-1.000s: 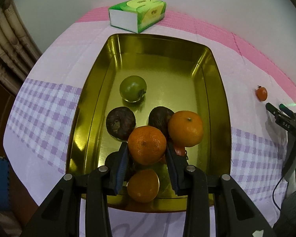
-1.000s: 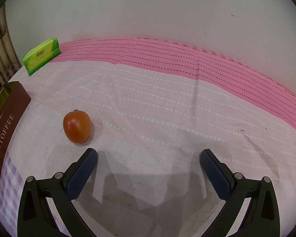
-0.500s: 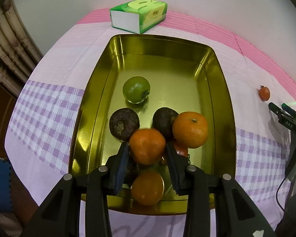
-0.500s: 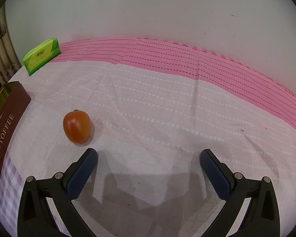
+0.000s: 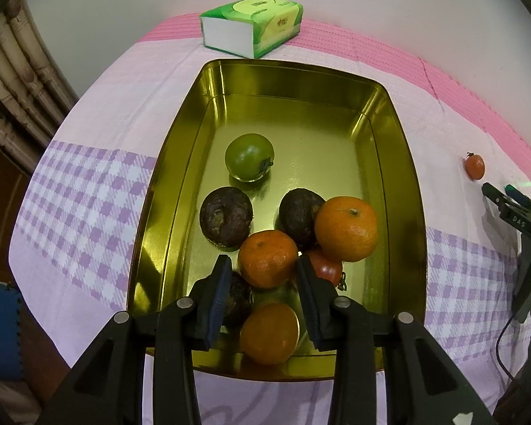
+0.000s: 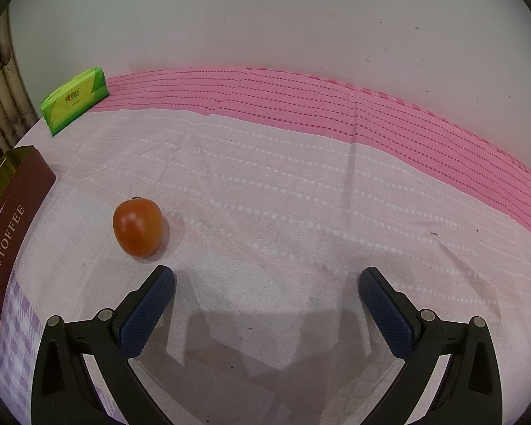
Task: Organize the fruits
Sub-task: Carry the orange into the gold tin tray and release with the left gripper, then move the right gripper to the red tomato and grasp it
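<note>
Maroon tin (image 6: 14,233) lettered "TOFFEE"; left gripper (image 5: 262,276) seemingly clamping orange (image 5: 267,259), right gripper (image 6: 266,285) wide, empty.

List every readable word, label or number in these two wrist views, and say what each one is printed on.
"TOFFEE": on the brown side of the tin, right wrist view.
"海盐太妃酥": same side of the tin, beside "TOFFEE".
"DAS": on the right gripper, seen in the left wrist view.
Tissue pack: a red logo and small print, too blurred to read in either view.
</note>
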Action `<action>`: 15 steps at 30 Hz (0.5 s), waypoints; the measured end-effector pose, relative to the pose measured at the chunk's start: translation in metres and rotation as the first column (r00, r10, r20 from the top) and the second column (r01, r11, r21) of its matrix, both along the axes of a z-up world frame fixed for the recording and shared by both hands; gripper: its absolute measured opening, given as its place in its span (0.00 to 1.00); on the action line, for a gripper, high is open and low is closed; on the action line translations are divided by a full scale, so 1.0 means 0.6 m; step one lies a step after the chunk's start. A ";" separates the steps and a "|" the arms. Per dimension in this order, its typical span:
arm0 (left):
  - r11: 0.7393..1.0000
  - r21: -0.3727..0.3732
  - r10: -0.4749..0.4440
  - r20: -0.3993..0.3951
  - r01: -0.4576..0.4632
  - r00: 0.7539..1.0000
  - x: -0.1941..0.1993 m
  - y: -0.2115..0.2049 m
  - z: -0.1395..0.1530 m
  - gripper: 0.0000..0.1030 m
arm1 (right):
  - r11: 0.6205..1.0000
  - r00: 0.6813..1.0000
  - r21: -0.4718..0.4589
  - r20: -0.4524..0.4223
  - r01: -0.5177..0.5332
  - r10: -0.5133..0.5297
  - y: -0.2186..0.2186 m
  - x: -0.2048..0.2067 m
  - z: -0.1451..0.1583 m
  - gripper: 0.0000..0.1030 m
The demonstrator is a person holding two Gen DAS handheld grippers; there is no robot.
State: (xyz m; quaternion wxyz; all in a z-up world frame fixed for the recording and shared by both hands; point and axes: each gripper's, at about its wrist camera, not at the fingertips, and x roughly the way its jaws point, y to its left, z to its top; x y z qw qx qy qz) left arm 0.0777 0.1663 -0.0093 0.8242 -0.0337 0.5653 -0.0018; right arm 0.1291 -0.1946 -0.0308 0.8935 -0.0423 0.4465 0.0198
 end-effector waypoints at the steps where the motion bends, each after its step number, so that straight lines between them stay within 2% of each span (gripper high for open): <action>1: 1.000 -0.002 0.001 0.002 -0.001 1.000 -0.001 0.001 0.002 0.33 | 1.000 1.000 0.000 0.000 0.000 0.000 0.000 0.000 0.000 1.00; 5: 1.000 -0.008 0.005 0.013 -0.004 1.000 -0.008 0.009 0.012 0.40 | 1.000 1.000 0.000 0.000 0.001 -0.001 0.000 0.000 0.000 1.00; 10: 1.000 -0.005 0.004 0.035 -0.004 0.999 -0.016 0.013 0.026 0.42 | 1.000 1.000 0.002 0.000 0.001 -0.001 0.000 0.000 0.000 1.00; 15: 1.000 0.026 0.015 0.074 -0.017 0.997 -0.023 0.021 0.041 0.46 | 1.000 0.999 0.003 -0.025 -0.025 0.025 0.000 -0.001 0.002 1.00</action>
